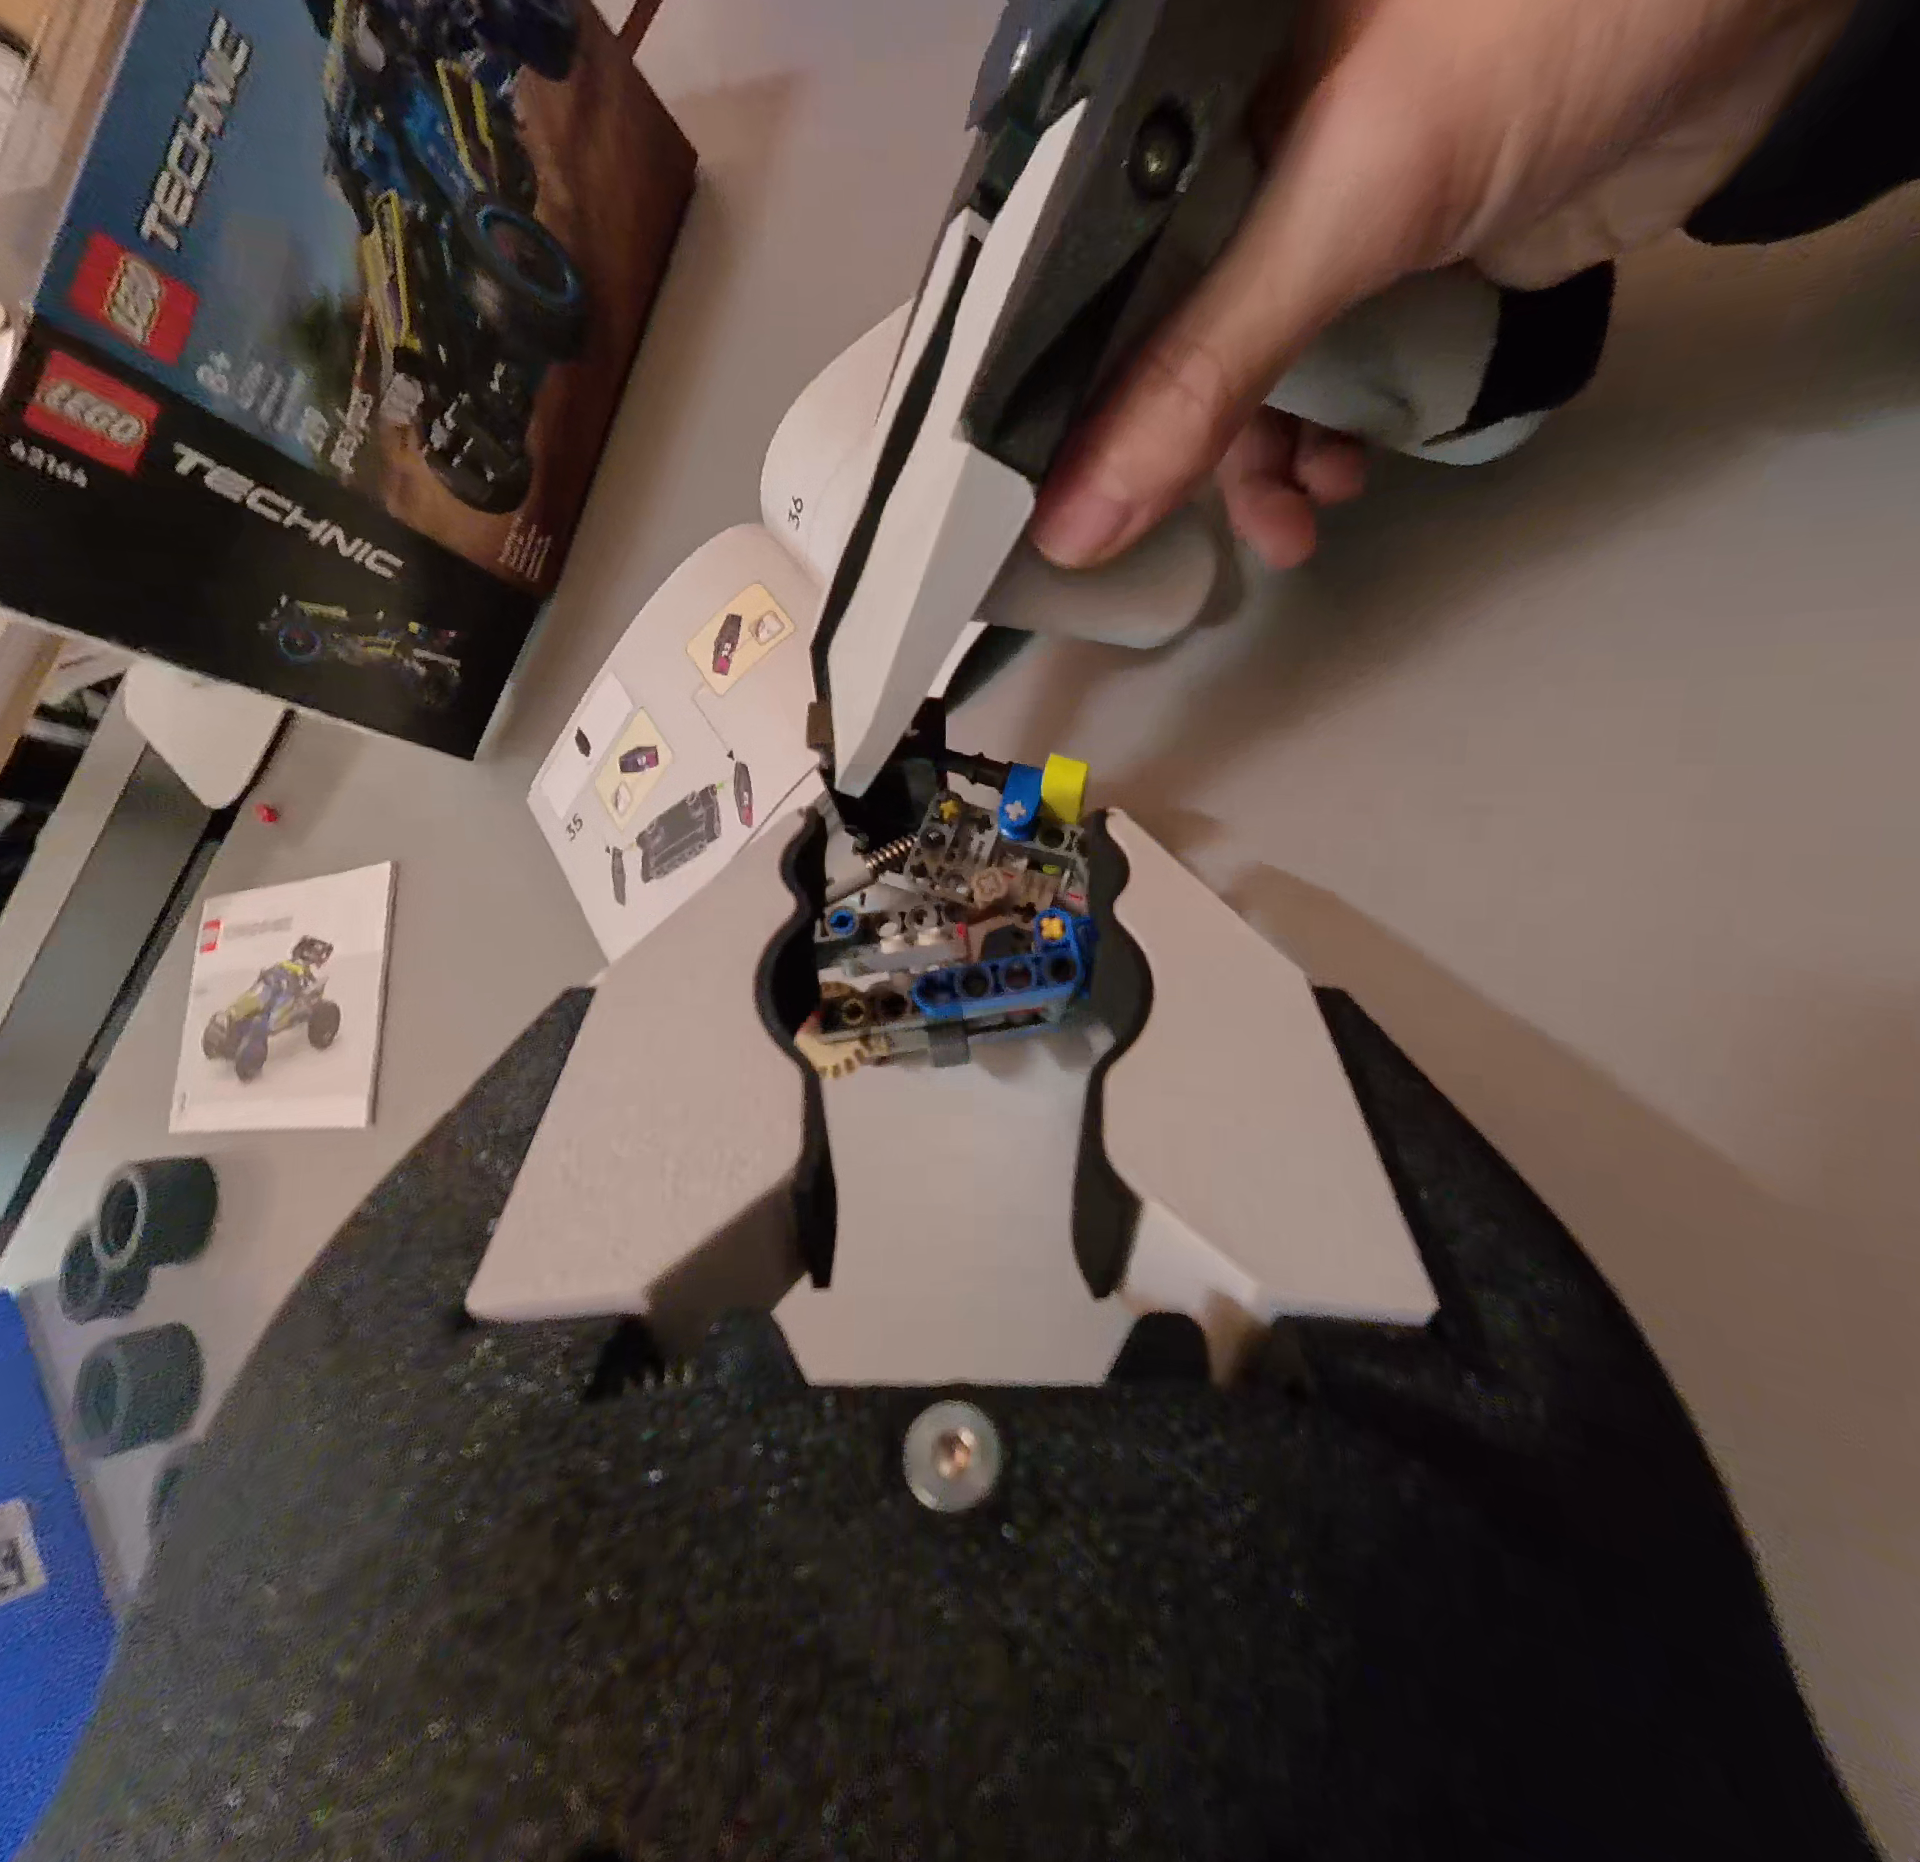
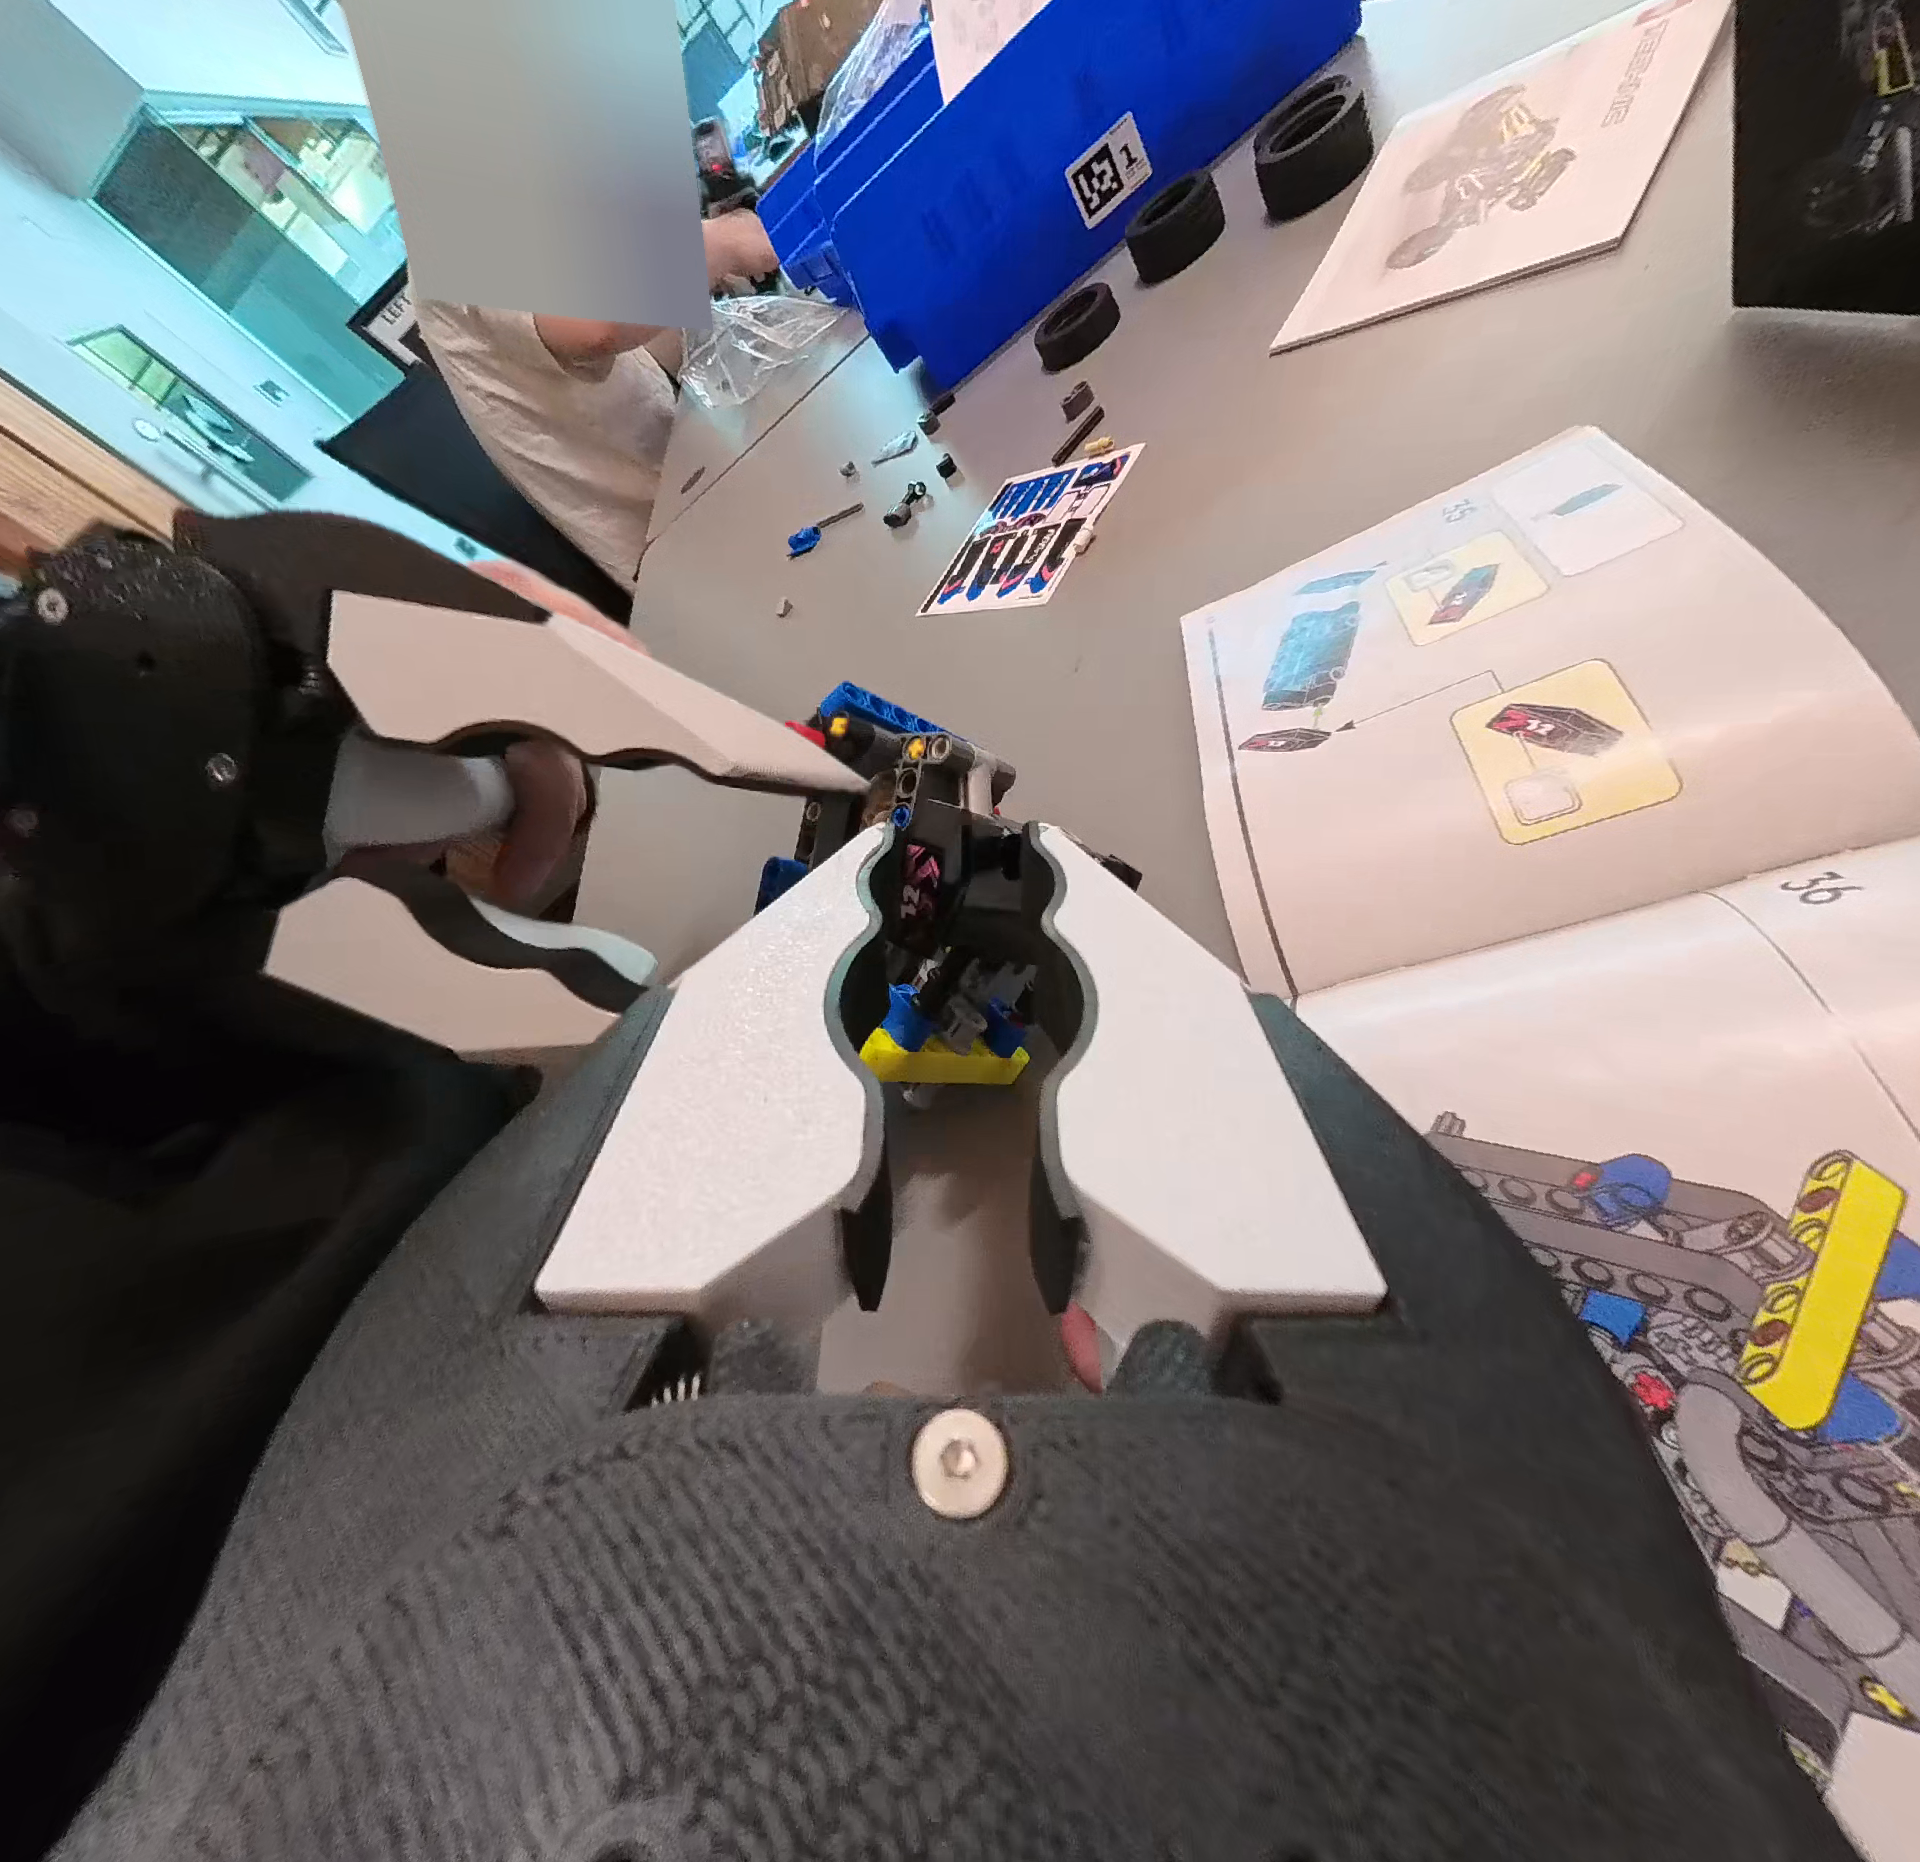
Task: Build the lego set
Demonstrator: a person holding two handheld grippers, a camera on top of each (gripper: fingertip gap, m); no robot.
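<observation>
Right now both of your grippers meet on one small brick-built model (image 1: 966,939), a partly assembled chassis of grey, black and blue beams held just above the grey worktop (image 1: 1455,877). Your left gripper (image 1: 951,929) has its fingers clamped on the model from either side, the grey and blue beams filling the space between the two white fingers (image 1: 686,1116). Your right gripper (image 2: 961,882) comes in from the far end of the same model, at a steep angle to the left one, and its fingers are closed on a black panel (image 2: 914,887) with a pink sticker that stands at that end. A yellow beam (image 2: 940,1064) and blue pieces lie between those fingers, nearer the wrist. So the model's long axis runs away from the left fingers toward the right ones. An open instruction booklet (image 2: 1507,773) lies flat just beyond the model. Farther off are black tyres (image 2: 1309,145), a blue bin (image 2: 1039,181), a sticker sheet (image 2: 1029,534), a closed booklet (image 1: 286,991) and the set's box (image 1: 312,306).
</observation>
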